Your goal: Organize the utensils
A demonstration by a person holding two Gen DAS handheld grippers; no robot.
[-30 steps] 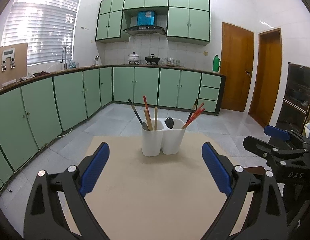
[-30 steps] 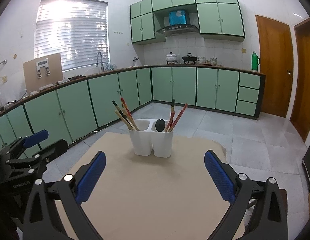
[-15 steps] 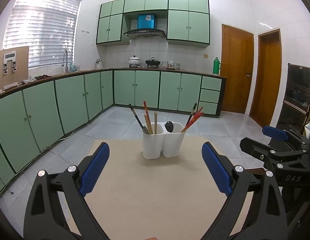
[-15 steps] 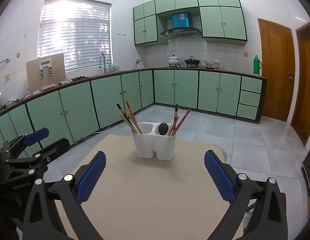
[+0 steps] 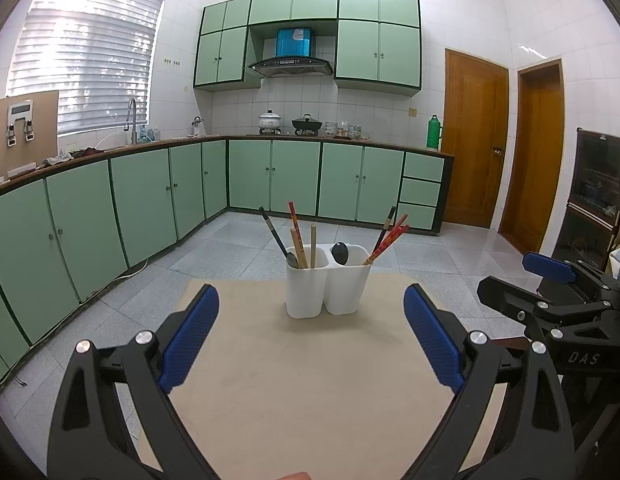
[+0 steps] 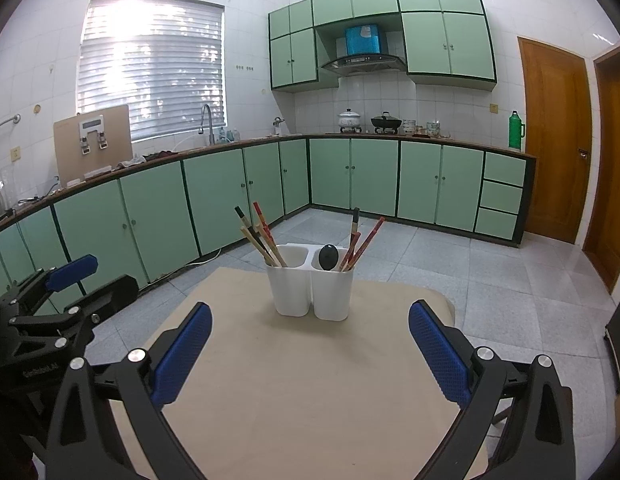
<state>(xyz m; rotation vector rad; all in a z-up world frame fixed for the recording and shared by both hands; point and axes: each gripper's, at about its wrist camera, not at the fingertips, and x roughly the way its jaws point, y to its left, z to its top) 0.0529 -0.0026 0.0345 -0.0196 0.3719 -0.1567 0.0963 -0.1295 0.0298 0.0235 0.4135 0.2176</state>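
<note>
While both grippers were held back from the holder (image 5: 327,289), the views were seen to have lifted over the last second: the holder sat lower in each frame than before, and more floor and cabinet (image 5: 150,208) showed behind it. Nothing on the table (image 5: 310,380) was seen to have shifted; the holder and its contents kept the same arrangement. This was judged a retreat or pause, not an approach, with no utensil taken up. The left gripper (image 5: 312,336) was recorded with jaws spread wide and nothing between them; the right gripper (image 6: 310,350) likewise, wide and empty. The right gripper was also seen at the right edge of the left view, well apart from the holder. The holder, a white two-compartment cup, stood upright near the far edge of the tan table, centred between each gripper's fingers. In its left compartment, chopsticks (image 5: 298,240) of mixed colour (dark, red, pale wood) leaned left, with a grey spoon bowl at the rim. In its right compartment, a black spoon (image 5: 339,253) and red and dark chopsticks leaning right were noted. No loose utensils were visible on the table, so the sorting was judged near done or done, though like kinds remained split across compartments.
</note>
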